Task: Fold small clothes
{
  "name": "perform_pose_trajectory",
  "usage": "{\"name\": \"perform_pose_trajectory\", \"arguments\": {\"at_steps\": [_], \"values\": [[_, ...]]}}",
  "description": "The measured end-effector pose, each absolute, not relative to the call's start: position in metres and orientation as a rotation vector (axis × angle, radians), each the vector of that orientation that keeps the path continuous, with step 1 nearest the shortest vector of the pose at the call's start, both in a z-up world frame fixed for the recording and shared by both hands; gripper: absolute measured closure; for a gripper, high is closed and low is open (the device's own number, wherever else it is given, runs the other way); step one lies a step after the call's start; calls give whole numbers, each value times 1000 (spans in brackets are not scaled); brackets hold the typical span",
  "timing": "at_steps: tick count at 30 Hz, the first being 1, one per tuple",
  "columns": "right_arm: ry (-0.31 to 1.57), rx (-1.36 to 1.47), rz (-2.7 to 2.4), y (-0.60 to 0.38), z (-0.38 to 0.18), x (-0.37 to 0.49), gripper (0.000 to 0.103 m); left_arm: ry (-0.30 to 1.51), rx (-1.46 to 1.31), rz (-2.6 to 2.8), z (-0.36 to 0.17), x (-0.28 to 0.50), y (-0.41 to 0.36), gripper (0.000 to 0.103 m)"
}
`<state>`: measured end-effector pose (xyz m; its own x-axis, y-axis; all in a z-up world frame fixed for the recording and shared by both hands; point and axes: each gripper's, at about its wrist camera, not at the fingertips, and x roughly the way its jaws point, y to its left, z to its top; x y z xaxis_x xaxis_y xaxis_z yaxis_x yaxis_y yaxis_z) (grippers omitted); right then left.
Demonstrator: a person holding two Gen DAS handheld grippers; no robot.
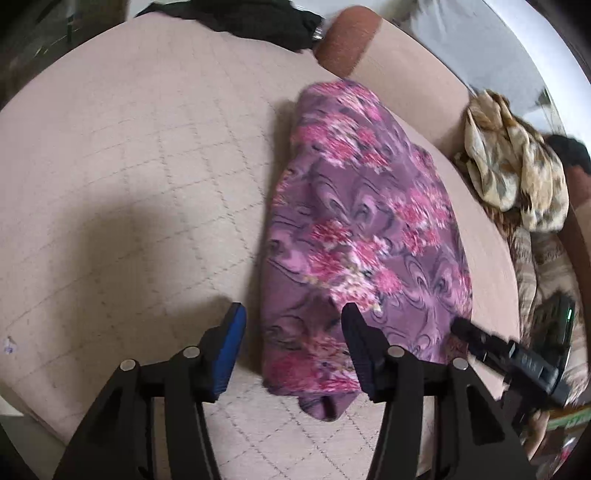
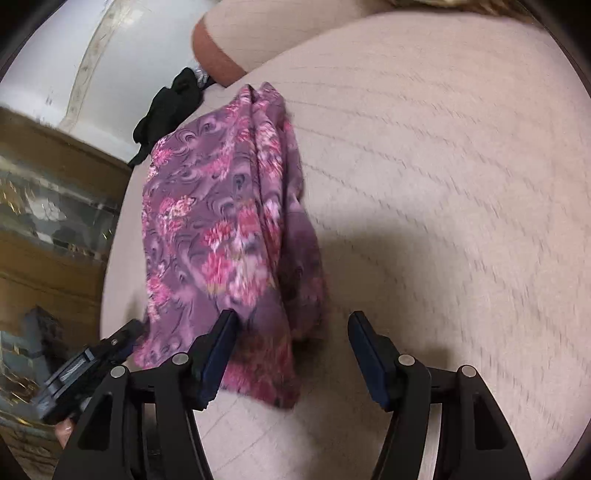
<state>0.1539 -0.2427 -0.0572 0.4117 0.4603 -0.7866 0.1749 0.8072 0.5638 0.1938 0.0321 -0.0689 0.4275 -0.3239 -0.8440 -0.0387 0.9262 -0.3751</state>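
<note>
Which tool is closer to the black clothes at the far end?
Left. The left tool faces the black clothes straight across the cushion; the right tool sees them farther off beyond the purple floral cloth.

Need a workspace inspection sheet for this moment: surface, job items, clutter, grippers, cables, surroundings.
Surface: beige quilted cushion.
Job's things: purple floral garment, folded into a long strip, lying flat.
Clutter: black cloth at far edge; leopard-print cloth off to the side.
Grippers: left gripper open, over the garment's near end; right gripper open, nothing pinched.
Cables: nothing seen.
Surroundings: wooden furniture, white wall.
</note>
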Motion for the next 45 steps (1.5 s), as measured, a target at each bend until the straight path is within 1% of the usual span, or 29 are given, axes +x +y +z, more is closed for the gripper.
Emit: {"name": "perform_pose_trajectory", "arguments": {"at_steps": [1,2,3,4,5,6,8,9,11,13,15,16,17,18,19,20,21,22,23,24,25,33,36,40,41,42,45], "values": [[1151,618,201,-240,-58,160,41,1125,-343,-189,-72,196,27,50],[1157,605,207,-237,-61,165,51,1130,-330,-191,-75,196,24,50],[1167,597,213,-234,-65,169,60,1129,-311,-191,-78,196,21,54],[1170,606,217,-234,-68,172,86,1121,-298,-200,-77,196,17,77],[1174,648,253,-234,-71,173,89,1120,-284,-218,-74,195,15,87],[1172,661,258,-234,-70,173,90,1111,-272,-217,-68,192,16,92],[1159,640,258,-231,-56,170,91,1083,-340,-249,-53,185,29,93],[1135,665,269,-234,-42,163,92,1057,-386,-272,-39,176,41,93],[1099,691,304,-236,-11,145,92,1047,-407,-293,-27,166,52,93],[1087,679,329,-232,6,129,92,1083,-416,-289,-35,155,56,93],[1107,634,308,-219,2,117,92,1151,-374,-236,-61,154,50,92],[1127,622,291,-216,-9,115,92,1186,-350,-211,-72,156,45,87],[1183,609,260,-211,-34,117,90,1205,-322,-190,-81,159,41,85],[1238,622,235,-211,-54,120,87,1179,-290,-170,-81,159,36,83],[1259,698,225,-215,-68,122,86,1158,-264,-164,-77,157,34,81],[1246,733,231,-219,-67,123,80,1132,-223,-154,-72,156,30,78],[1218,730,249,-220,-57,124,80,1098,-188,-144,-67,152,27,69],[1178,692,246,-221,-46,123,68,1063,-158,-128,-64,148,25,55],[1136,642,228,-220,-34,121,47,1040,-129,-103,-63,146,24,52],[1113,619,221,-219,-28,119,38,1034,-115,-85,-63,146,23,51],[1095,607,222,-218,-25,118,34,1035,-112,-74,-65,147,23,51],[1050,555,165,-224,-24,98,33,992,-129,-32,-57,136,33,51],[1025,553,150,-226,-16,95,33,981,-111,-24,-50,130,34,51],[983,551,155,-229,-2,86,29,933,-161,-14,-27,122,44,51],[972,547,153,-229,2,82,26,914,-181,-7,-18,114,50,51],[962,544,153,-229,5,77,25,902,-196,-9,-12,108,54,49],[952,558,149,-231,13,63,24,854,-236,-26,3,77,64,36]]}}
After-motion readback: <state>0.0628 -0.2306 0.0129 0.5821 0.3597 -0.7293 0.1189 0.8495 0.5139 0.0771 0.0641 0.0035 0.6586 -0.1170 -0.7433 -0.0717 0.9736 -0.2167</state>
